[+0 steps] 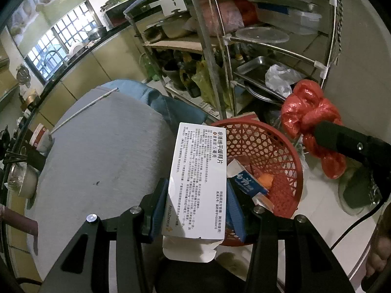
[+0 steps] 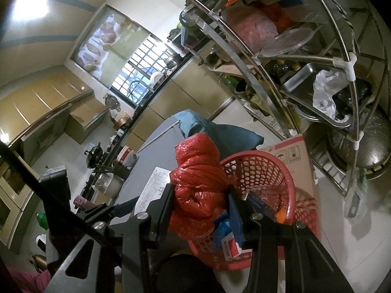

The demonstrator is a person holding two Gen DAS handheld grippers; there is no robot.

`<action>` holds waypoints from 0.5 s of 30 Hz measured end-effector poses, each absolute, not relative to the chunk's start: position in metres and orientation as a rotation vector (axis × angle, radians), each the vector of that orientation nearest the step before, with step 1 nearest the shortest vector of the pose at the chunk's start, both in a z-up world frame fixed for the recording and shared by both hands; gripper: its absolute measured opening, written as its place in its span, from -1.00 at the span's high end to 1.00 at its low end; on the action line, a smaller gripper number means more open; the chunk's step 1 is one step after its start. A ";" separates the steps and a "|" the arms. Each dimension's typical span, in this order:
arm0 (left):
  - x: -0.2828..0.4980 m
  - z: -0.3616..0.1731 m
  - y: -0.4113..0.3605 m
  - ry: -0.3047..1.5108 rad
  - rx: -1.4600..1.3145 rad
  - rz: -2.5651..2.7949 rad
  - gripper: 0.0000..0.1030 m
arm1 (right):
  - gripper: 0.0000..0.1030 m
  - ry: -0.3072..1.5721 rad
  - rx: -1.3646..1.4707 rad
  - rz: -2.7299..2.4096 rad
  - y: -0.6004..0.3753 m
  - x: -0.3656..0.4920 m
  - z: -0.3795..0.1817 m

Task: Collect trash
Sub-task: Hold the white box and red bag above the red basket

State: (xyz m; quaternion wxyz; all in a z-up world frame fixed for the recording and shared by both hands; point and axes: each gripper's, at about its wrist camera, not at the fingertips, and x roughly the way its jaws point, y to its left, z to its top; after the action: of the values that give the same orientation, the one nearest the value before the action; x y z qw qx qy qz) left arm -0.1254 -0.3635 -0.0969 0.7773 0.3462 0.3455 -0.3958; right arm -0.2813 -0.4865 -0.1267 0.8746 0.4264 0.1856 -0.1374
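A white medicine box (image 1: 195, 183) is held tight in the jaws of the left gripper (image 1: 198, 210), over the near left edge of the red basket (image 1: 281, 161). A small blue box (image 1: 249, 183) is seen inside the basket. To the right, a knotted red plastic bag (image 2: 198, 185) is squeezed in the jaws of the right gripper (image 2: 202, 210), just beside the basket.

A glossy white card box (image 1: 195, 180) is seen beside a red plastic lattice basket (image 1: 273, 151). The red bag (image 2: 198, 188) is made of crinkled, shiny plastic film. The rack (image 1: 268, 46) is of bright metal; the grey cloth (image 1: 102, 151) is matt.
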 end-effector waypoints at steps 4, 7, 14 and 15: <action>-0.126 -0.099 -0.364 0.758 0.745 -0.872 0.05 | 0.14 0.387 0.894 -0.289 -0.488 -0.282 -0.128; -0.127 -0.099 -0.365 0.762 0.744 -0.881 0.05 | 0.14 0.387 0.894 -0.288 -0.488 -0.283 -0.128; -0.126 -0.102 -0.365 0.786 0.739 -0.901 0.05 | 0.14 0.388 0.894 -0.290 -0.489 -0.282 -0.129; -0.126 -0.102 -0.365 0.788 0.739 -0.902 0.05 | 0.14 0.389 0.894 -0.291 -0.489 -0.282 -0.130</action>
State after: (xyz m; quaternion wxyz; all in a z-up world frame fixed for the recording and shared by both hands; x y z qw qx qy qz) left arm -0.1257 -0.3653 -0.1022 0.7626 0.3396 0.3623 -0.4146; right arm -0.2818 -0.4891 -0.1297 0.8734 0.4279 0.1862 -0.1393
